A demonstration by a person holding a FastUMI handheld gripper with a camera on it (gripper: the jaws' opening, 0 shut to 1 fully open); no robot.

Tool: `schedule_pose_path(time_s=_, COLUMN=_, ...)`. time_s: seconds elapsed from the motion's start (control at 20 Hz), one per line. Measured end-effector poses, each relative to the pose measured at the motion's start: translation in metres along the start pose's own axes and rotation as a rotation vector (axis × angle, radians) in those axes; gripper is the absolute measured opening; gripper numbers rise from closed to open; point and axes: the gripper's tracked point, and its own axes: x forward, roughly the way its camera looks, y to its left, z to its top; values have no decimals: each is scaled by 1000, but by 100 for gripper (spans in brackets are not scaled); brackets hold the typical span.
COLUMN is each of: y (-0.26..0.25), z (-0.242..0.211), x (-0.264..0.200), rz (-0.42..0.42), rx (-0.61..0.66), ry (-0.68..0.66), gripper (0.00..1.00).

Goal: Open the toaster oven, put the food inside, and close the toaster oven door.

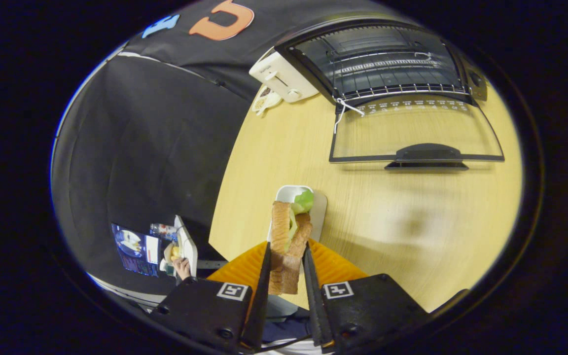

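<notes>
The tongs (286, 256) are closed on a toasted-bread sandwich with green lettuce (288, 236), both fingers pressing its sides, and hold it above a small white rectangular tray (289, 192) at the near part of the pale wooden desk (412, 222). Beyond them, well apart, the black toaster oven (382, 61) stands with its glass door (414, 133) already folded down flat, wire rack (392, 91) exposed. Judging by this, the loading step is in hand; next the sandwich must travel forward over the door and onto the rack, kept level.

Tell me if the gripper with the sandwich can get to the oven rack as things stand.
Probably yes: the gripper grips the sandwich, the toaster oven door lies open, and bare table separates them from the rack.
</notes>
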Motion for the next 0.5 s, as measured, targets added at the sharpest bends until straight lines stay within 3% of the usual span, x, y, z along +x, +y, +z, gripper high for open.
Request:
schedule_pose_path(time_s=0.15, y=7, z=-4, x=-8, rz=32, rx=18, ry=-20, gripper=37)
schedule_pose_path(time_s=0.5, y=25, z=6, x=-41, rz=140, rx=40, ry=-171, gripper=36)
